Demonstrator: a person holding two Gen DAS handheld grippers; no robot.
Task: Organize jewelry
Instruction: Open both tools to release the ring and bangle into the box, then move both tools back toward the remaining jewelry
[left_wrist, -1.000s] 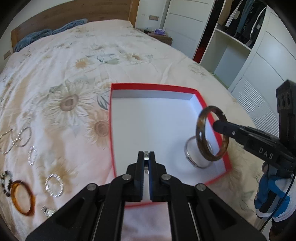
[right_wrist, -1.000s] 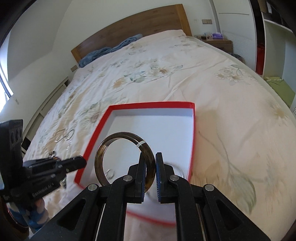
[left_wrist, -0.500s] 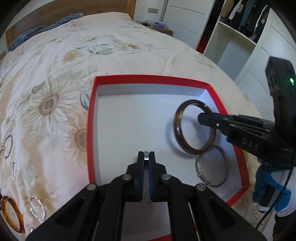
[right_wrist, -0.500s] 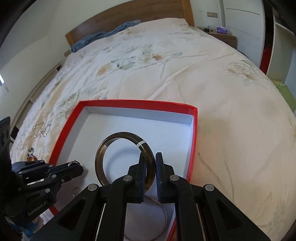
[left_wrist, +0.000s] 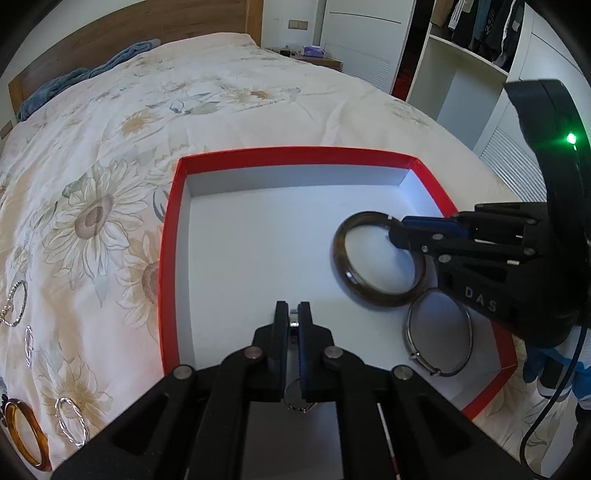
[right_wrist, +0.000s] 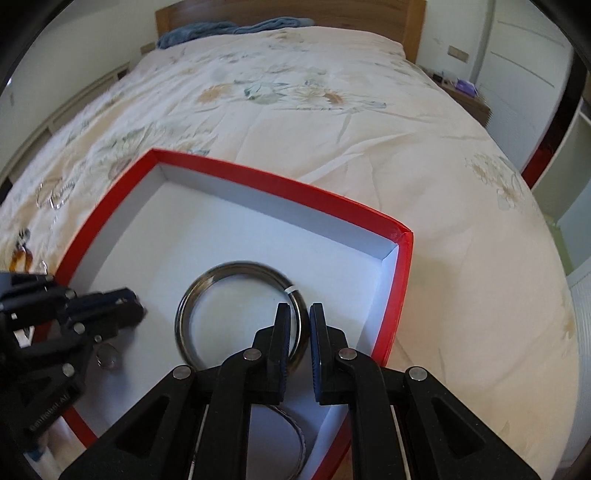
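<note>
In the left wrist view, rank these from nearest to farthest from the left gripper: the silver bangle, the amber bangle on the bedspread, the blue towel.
From the left gripper:
1. Silver bangle, right, inside the box.
2. Amber bangle, far left on the bedspread.
3. Blue towel, by the headboard.

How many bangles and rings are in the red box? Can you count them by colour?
Brown bangle: 1
Silver bangle: 1
Small silver ring: 1
Total: 3
</note>
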